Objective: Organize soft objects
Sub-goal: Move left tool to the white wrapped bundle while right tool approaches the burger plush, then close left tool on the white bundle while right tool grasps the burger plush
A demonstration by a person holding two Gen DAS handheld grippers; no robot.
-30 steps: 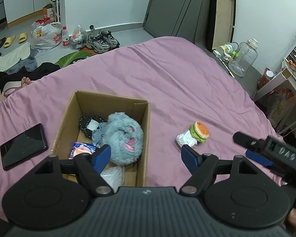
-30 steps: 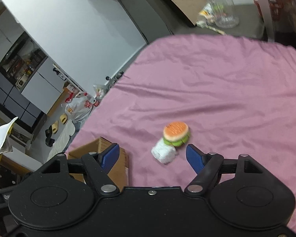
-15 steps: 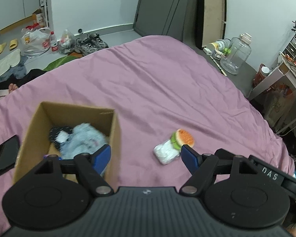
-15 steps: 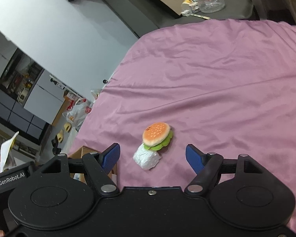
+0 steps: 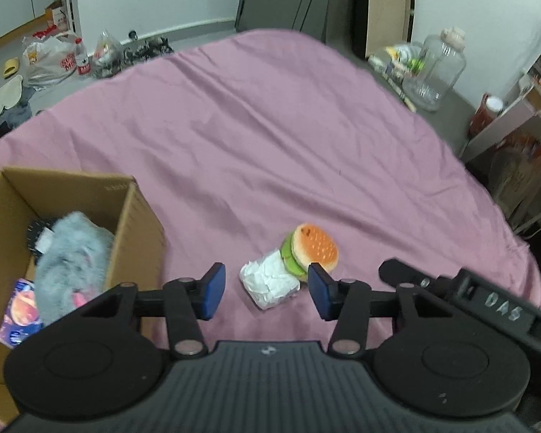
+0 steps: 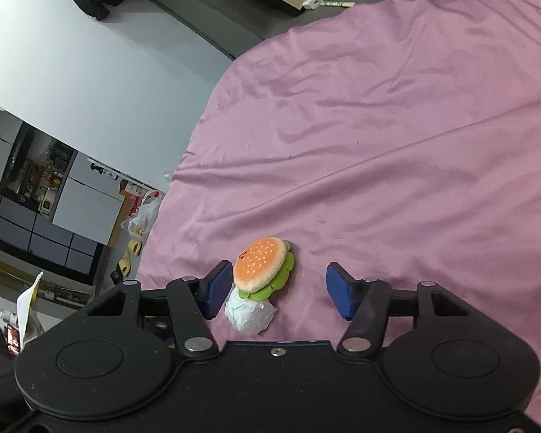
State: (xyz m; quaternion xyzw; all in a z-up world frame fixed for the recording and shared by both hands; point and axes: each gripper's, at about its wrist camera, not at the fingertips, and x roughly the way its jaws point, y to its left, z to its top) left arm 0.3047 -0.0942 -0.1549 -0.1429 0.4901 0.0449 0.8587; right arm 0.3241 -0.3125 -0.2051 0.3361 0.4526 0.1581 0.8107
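Left wrist view: your burger plush (image 5: 315, 249) lies on the pink bedspread (image 5: 270, 137), touching a white wrapped bundle (image 5: 269, 283).

Both sit just ahead of your left gripper (image 5: 267, 290), whose jaws are spread and empty, the bundle between the blue pads. To the left stands the open cardboard box (image 5: 137, 231), holding a grey fluffy toy (image 5: 72, 252); a strip of bare spread separates box and bundle. In the right wrist view, your right gripper (image 6: 278, 290) is also spread wide, the plush (image 6: 261, 265) beside its left pad, open bedspread (image 6: 396, 144) beyond up to the bed's far edge.
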